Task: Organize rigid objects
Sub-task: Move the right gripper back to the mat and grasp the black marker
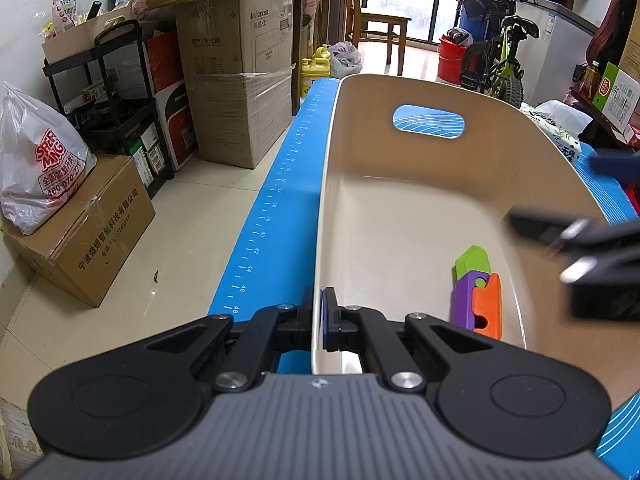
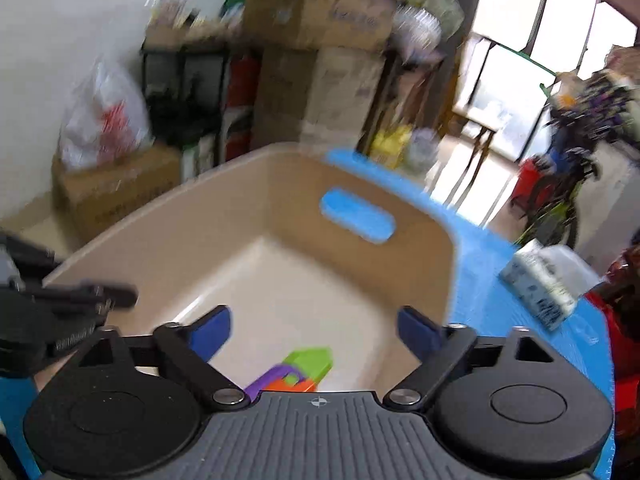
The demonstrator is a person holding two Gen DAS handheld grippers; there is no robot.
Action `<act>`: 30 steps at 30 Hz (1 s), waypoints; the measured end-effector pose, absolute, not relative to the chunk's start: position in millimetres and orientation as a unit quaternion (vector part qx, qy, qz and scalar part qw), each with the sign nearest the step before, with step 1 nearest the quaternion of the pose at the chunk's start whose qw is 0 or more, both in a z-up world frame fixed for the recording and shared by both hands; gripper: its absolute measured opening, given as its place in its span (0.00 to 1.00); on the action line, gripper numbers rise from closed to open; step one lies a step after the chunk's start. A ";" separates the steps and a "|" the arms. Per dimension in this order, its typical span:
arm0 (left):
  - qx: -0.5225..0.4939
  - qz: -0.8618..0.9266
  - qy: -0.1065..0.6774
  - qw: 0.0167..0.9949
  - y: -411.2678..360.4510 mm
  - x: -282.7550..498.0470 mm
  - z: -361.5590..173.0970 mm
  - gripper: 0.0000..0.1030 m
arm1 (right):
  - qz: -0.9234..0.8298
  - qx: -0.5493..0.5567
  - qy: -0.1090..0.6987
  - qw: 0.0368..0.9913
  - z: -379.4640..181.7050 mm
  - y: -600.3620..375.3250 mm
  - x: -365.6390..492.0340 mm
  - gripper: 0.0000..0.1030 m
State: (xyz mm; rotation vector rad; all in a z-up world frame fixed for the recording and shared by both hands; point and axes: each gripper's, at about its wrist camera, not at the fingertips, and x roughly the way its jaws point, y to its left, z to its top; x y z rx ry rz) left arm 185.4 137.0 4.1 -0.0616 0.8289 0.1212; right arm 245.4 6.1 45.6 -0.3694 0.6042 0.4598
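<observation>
A beige plastic bin (image 1: 400, 92) with a handle slot stands on a blue mat (image 1: 276, 200). My left gripper (image 1: 319, 320) is shut on the bin's near left rim. A green, purple and orange toy (image 1: 476, 296) lies on the bin floor at the near right. My right gripper (image 2: 314, 330) is open and empty, above the bin, with the toy (image 2: 304, 368) lying free just below it. The right gripper also shows blurred at the right edge of the left wrist view (image 1: 580, 256). The left gripper shows at the left edge of the right wrist view (image 2: 72, 300).
Cardboard boxes (image 1: 240, 92), a black shelf (image 1: 116, 92) and a white plastic bag (image 1: 36, 168) stand on the floor to the left. A tissue pack (image 2: 540, 284) lies on the mat right of the bin. A bicycle (image 1: 500, 60) stands behind.
</observation>
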 end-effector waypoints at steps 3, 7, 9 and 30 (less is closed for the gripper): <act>-0.030 0.059 0.402 0.913 137.1 185.4 4.1 0.03 | 0.203 -0.146 0.248 0.936 61.7 -17.1 237.0 0.95; -0.030 0.059 0.402 0.913 136.7 185.4 4.1 0.03 | 0.162 -0.106 0.211 0.958 81.6 -56.7 233.0 0.98; -0.030 0.059 0.402 0.913 137.2 185.4 4.2 0.03 | 0.146 -0.097 0.206 0.963 86.6 -74.6 233.1 0.98; -0.033 0.056 0.403 0.913 139.9 185.8 4.2 0.04 | 0.055 -0.048 0.338 0.938 -12.8 -167.5 265.5 0.93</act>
